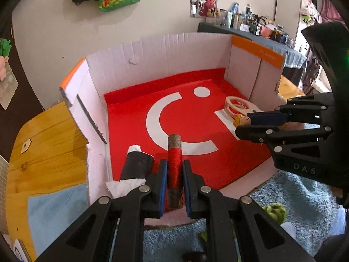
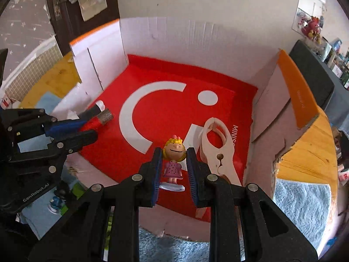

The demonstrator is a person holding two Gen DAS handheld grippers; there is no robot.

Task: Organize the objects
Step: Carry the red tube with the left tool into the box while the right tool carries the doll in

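Note:
My left gripper (image 1: 175, 168) is shut on a spool of red thread on a wooden stick (image 1: 174, 163), held over the near edge of a white cardboard box (image 1: 163, 52) with a red floor. My right gripper (image 2: 174, 155) is shut on a small blonde figurine in a pink dress (image 2: 173, 159), also over the box's near side. In the left wrist view the right gripper (image 1: 237, 123) comes in from the right with the figurine (image 1: 240, 120). In the right wrist view the left gripper (image 2: 91, 128) with the spool (image 2: 98, 120) shows at left.
A white plastic tool with an oval opening (image 2: 216, 148) lies on the red floor at the right. A dark roll stuffed with white paper (image 1: 136, 166) lies at the floor's left. The box stands on a wooden table (image 1: 48, 144). Blue carpet (image 1: 294, 198) lies below.

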